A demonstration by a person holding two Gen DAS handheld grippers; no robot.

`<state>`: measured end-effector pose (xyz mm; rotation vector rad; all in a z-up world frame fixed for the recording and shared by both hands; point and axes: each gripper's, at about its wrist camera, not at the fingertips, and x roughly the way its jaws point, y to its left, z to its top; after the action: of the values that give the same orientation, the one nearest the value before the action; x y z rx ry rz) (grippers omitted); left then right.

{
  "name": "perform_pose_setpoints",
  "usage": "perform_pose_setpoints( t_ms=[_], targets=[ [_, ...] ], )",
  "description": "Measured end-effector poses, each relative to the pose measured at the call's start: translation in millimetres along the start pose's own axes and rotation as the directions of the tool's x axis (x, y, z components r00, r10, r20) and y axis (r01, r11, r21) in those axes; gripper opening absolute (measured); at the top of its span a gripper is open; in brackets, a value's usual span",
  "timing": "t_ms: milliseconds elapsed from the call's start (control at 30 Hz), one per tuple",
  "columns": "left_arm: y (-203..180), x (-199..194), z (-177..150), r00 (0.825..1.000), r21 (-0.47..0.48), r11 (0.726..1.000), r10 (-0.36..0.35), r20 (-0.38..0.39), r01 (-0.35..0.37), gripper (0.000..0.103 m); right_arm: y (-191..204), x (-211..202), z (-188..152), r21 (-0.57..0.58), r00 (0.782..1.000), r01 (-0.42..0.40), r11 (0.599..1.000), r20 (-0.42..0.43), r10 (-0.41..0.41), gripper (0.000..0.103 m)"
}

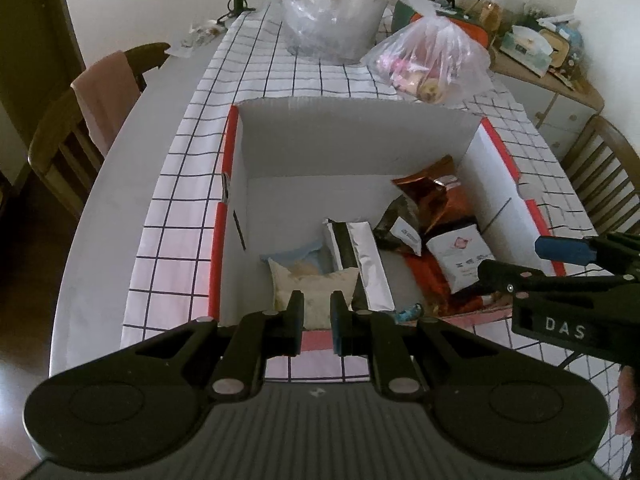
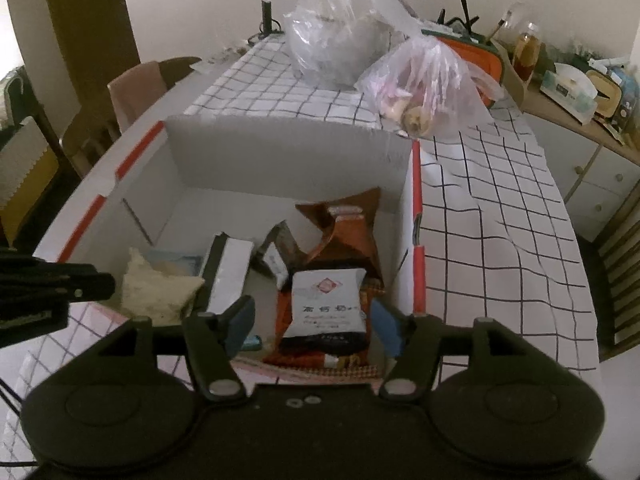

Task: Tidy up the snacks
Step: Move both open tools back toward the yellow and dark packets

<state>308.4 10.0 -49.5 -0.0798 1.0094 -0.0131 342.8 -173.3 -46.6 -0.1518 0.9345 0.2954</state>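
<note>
A white cardboard box with red edges (image 1: 472, 152) (image 2: 176, 152) stands on the checked tablecloth. It holds snacks: a cream pouch (image 1: 312, 288) (image 2: 156, 292), a silver packet (image 1: 366, 260) (image 2: 230, 276), a copper foil bag (image 1: 436, 192) (image 2: 348, 228) and a white packet with a red emblem (image 1: 460, 256) (image 2: 328, 300). My left gripper (image 1: 316, 320) hangs over the box's near edge above the cream pouch, jaws a little apart and empty. My right gripper (image 2: 314, 326) is open and empty above the white packet.
A clear bag of snacks (image 1: 428, 64) (image 2: 424, 84) and a larger clear bag (image 1: 332, 12) (image 2: 336, 44) lie on the table behind the box. Wooden chairs (image 1: 80, 128) (image 2: 624, 256) stand at both sides. A cluttered sideboard (image 1: 540, 48) is at the back right.
</note>
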Motion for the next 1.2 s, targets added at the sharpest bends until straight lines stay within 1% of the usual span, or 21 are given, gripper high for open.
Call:
perform_pose_setpoints(
  t_ms=[67, 167, 233, 300, 433, 467, 500, 567, 667, 767, 833, 933, 1000, 1033, 1067, 1200],
  targets=[
    [-0.5, -7.0, -0.8, 1.0, 0.001, 1.0, -0.009, 0.011, 0.009, 0.013, 1.3, -8.8, -0.4, -0.001, 1.0, -0.001, 1.0, 0.013, 0.002, 0.068],
    [-1.3, -17.1, -2.4, 1.0, 0.007, 1.0, -0.019, 0.025, 0.019, 0.016, 2.7, -23.0, -2.5, -0.002, 0.999, -0.005, 1.0, 0.032, 0.005, 0.07],
    [-2.9, -24.7, -3.8, 0.999, 0.012, 1.0, -0.028, 0.037, 0.027, 0.019, 3.2, -33.0, -4.5, -0.001, 0.999, -0.005, 1.0, 0.045, 0.005, 0.072],
    [-3.7, -33.1, -6.4, 0.998, 0.015, 0.999, -0.037, 0.051, 0.037, 0.026, 3.5, -43.1, -7.1, 0.003, 0.998, -0.004, 1.0, 0.057, 0.003, 0.073],
    [-4.9, -48.2, -12.9, 0.996, 0.025, 0.998, -0.054, 0.072, 0.053, 0.033, 2.9, -63.0, -13.5, 0.018, 0.996, -0.004, 1.0, 0.084, 0.002, 0.08],
    [-5.2, -52.3, -14.7, 0.995, 0.027, 0.998, -0.056, 0.078, 0.054, 0.041, 3.1, -67.8, -15.5, 0.02, 0.996, -0.003, 1.0, 0.091, 0.001, 0.081],
    [-5.0, -56.8, -17.0, 0.995, 0.028, 0.998, -0.057, 0.088, 0.055, 0.054, 3.3, -73.2, -17.9, 0.024, 0.995, -0.002, 1.0, 0.097, -0.001, 0.082],
    [-4.4, -67.5, -22.4, 0.991, 0.032, 0.998, -0.061, 0.12, 0.058, 0.064, 3.9, -82.7, -22.4, 0.034, 0.994, -0.006, 0.999, 0.108, 0.002, 0.083],
    [-4.9, -78.7, -28.7, 0.989, 0.037, 0.997, -0.066, 0.132, 0.062, 0.065, 5.9, -97.9, -31.8, 0.042, 0.992, -0.009, 0.999, 0.128, 0.004, 0.088],
    [-4.4, -90.9, -38.6, 0.987, 0.044, 0.997, -0.066, 0.149, 0.06, 0.07, 7.6, -111.5, -40.9, 0.044, 0.99, -0.007, 0.999, 0.144, 0.0, 0.091],
    [-3.9, -98.8, -44.5, 0.985, 0.051, 0.997, -0.068, 0.158, 0.061, 0.071, 8.4, -120.8, -46.6, 0.049, 0.988, -0.01, 0.999, 0.157, 0.002, 0.093],
    [-2.3, -110.8, -52.9, 0.983, 0.053, 0.997, -0.068, 0.17, 0.06, 0.074, 10.3, -133.4, -54.7, 0.044, 0.985, -0.027, 0.999, 0.171, 0.019, 0.094],
    [-0.4, -117.9, -58.9, 0.981, 0.048, 0.997, -0.075, 0.18, 0.067, 0.08, 11.3, -141.0, -59.8, 0.033, 0.983, -0.041, 0.999, 0.178, 0.035, 0.098],
    [0.5, -120.0, -61.6, 0.98, 0.046, 0.997, -0.076, 0.185, 0.069, 0.082, 11.8, -143.3, -61.6, 0.027, 0.983, -0.049, 0.998, 0.181, 0.043, 0.101],
    [1.5, -122.0, -65.3, 0.979, 0.039, 0.997, -0.076, 0.191, 0.07, 0.084, 11.7, -146.1, -64.4, 0.019, 0.981, -0.059, 0.998, 0.187, 0.054, 0.102],
    [4.6, -123.5, -75.2, 0.981, 0.0, 0.997, -0.07, 0.184, 0.071, 0.087, 10.7, -149.8, -72.5, 0.002, 0.978, -0.098, 0.995, 0.185, 0.096, 0.102]
  ],
)
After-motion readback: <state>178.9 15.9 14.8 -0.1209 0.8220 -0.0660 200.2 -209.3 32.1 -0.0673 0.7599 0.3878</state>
